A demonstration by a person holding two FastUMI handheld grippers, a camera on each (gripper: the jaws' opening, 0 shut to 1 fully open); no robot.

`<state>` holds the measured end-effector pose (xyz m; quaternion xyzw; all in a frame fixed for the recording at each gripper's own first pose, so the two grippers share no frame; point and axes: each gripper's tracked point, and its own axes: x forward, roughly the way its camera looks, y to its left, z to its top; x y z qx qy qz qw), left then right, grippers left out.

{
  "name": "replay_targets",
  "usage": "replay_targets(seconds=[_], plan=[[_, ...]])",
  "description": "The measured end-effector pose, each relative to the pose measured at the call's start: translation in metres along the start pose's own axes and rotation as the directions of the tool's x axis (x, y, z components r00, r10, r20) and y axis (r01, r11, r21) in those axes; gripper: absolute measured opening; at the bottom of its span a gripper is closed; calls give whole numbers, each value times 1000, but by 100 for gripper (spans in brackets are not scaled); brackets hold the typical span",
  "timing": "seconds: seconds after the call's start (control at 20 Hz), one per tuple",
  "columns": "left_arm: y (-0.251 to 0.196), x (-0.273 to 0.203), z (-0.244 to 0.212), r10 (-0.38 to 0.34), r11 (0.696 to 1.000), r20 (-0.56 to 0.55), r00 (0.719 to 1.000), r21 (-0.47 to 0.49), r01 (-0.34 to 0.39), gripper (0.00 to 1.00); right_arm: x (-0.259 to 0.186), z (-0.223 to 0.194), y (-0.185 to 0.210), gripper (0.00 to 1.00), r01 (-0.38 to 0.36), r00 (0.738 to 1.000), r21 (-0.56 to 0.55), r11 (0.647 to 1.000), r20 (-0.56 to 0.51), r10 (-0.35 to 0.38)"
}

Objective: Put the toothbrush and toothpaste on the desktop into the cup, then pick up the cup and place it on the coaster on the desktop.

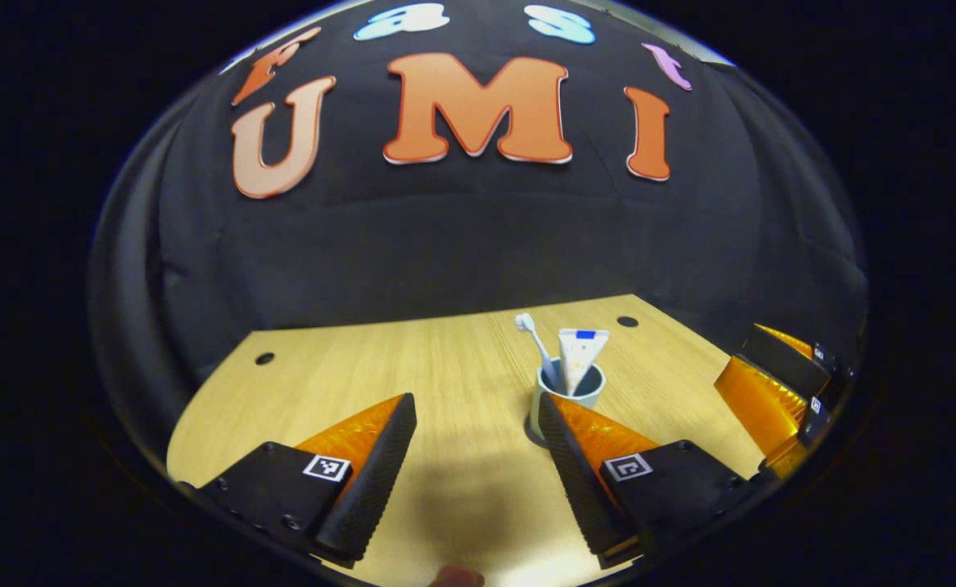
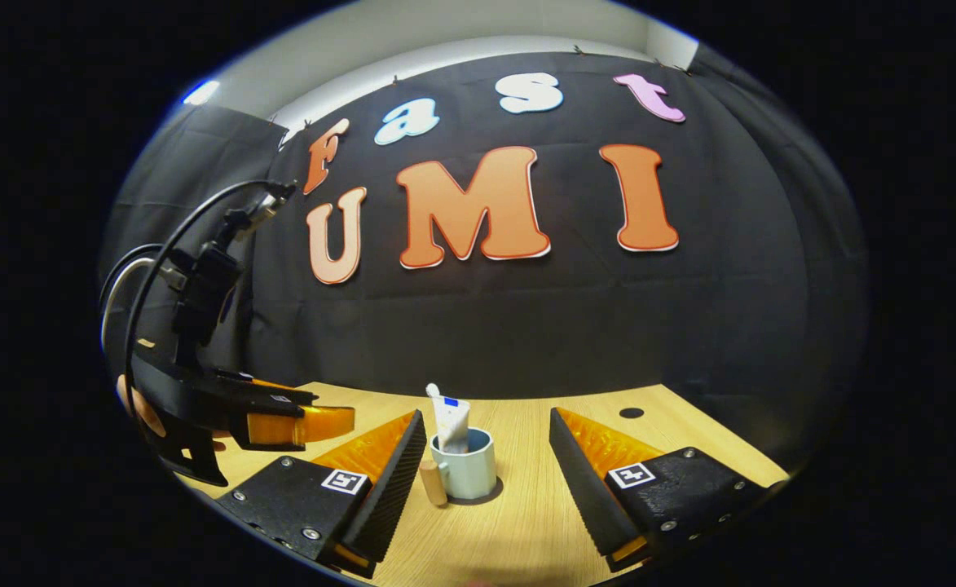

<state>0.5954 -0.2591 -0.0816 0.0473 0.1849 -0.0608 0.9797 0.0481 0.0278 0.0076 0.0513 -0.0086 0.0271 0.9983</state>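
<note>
A pale blue cup [image 1: 569, 397] stands upright on the wooden desktop [image 1: 412, 359], on a dark round coaster [image 1: 530, 430] whose edge shows under it. A white toothbrush [image 1: 536, 341] and a white toothpaste tube [image 1: 582, 356] stick up out of the cup. My left gripper [image 1: 476, 401] is open, and its right finger partly covers the cup's base. In the right gripper view the cup [image 2: 471, 471] has a wooden handle [image 2: 433, 483] and sits a little ahead, between the fingers of my open right gripper [image 2: 486, 417]. Nothing touches the cup.
The right gripper [image 1: 775, 391] sits at the right edge of the left gripper view. The left gripper [image 2: 282, 422], with its cable and a hand, is at the left of the right gripper view. Cable holes [image 1: 264, 358] [image 2: 631, 412] mark the desktop's back corners.
</note>
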Motion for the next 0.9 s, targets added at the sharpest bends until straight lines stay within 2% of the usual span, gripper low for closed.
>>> replay_targets(seconds=[0.1,0.3,0.4,0.45,0.65,0.8,0.9], plan=[[-2,3,4,44,999,140,989,24,-48,98,-1,8,10,92,-11,1000,-6,1000,24,11],[2,-9,16,112,991,295,949,33,-127,99,-2,16,23,92,-21,998,-24,999,57,22],[5,-19,13,140,989,320,937,-6,-146,97,-6,17,29,92,-19,998,-45,999,66,22],[9,-24,14,155,987,336,929,-24,-156,100,-9,19,32,92,-20,997,-58,998,77,24],[23,-46,18,185,982,389,902,-28,-189,100,-14,20,42,92,-28,996,-106,994,85,37],[25,-49,17,174,983,395,902,-12,-184,100,-19,14,52,92,-60,996,-103,993,66,67],[28,-49,12,179,982,386,905,-22,-185,100,-19,12,50,92,-56,996,-110,992,56,62]])
